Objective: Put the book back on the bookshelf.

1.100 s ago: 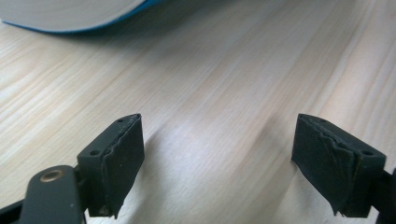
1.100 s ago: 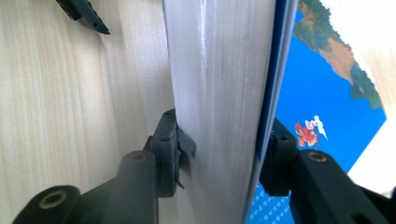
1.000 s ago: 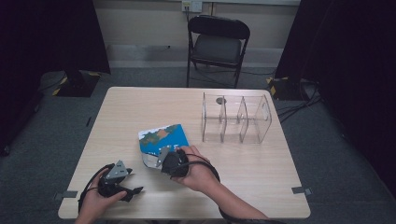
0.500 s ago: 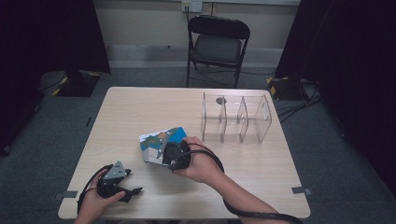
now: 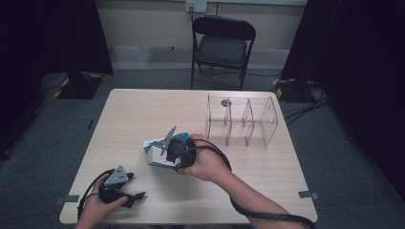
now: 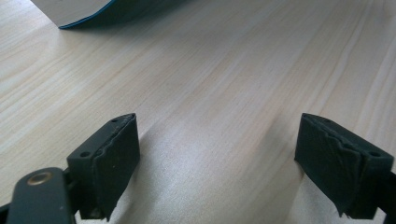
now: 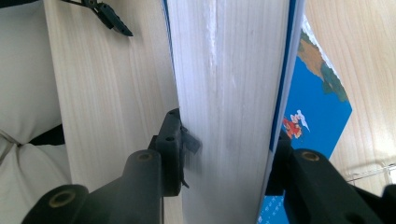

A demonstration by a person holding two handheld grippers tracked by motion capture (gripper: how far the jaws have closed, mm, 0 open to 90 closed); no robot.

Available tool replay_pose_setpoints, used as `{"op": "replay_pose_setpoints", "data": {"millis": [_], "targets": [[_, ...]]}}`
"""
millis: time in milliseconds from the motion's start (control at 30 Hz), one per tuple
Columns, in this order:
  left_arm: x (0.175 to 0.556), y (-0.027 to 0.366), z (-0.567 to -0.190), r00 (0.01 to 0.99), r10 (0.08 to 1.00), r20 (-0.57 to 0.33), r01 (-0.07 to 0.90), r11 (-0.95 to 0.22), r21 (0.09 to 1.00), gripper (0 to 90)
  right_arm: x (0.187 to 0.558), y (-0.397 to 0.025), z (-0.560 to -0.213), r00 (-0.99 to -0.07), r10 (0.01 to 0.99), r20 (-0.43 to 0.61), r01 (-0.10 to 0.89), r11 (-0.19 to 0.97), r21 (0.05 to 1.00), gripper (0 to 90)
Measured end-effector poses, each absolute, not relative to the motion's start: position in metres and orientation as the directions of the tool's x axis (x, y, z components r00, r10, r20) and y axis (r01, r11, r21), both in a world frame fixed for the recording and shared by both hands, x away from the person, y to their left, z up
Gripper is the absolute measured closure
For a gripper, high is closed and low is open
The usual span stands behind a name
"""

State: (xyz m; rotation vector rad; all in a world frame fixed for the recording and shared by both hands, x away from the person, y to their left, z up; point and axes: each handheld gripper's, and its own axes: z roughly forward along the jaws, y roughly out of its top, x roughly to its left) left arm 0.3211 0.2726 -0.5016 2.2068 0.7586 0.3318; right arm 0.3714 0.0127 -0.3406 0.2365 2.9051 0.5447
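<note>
Right gripper view: right gripper [image 7: 224,154] clamped across page block of book [image 7: 233,70], 2 jaws on opposite covers | book lifted, tilted, left of clear divider rack [image 5: 242,119] | advice: keep squeeze firm, turn upright, enter 1 slot squarely | left gripper [image 6: 229,158] spread wide, idle, low on table [image 6: 224,79].

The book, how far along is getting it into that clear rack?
Done: the right hand-held gripper has clamped the book across its page edge and tipped it up off the table. In hand: the book is lifted and tilted, held apart from the clear rack. Left: probably carrying it to the rack, whose slots hold no book. The left hand-held gripper rests open near the table's front edge.
</note>
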Motion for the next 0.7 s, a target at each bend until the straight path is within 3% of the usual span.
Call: {"op": "replay_pose_setpoints", "data": {"millis": [700], "targets": [[0.321, 0.271, -0.501, 0.797, 0.604, -0.006, 0.418, -0.544, 0.727, 9.5, 0.378, 0.013, -0.323, -0.974, 0.202, -0.098, 0.154, 0.919, 0.364, 61.4]]}}
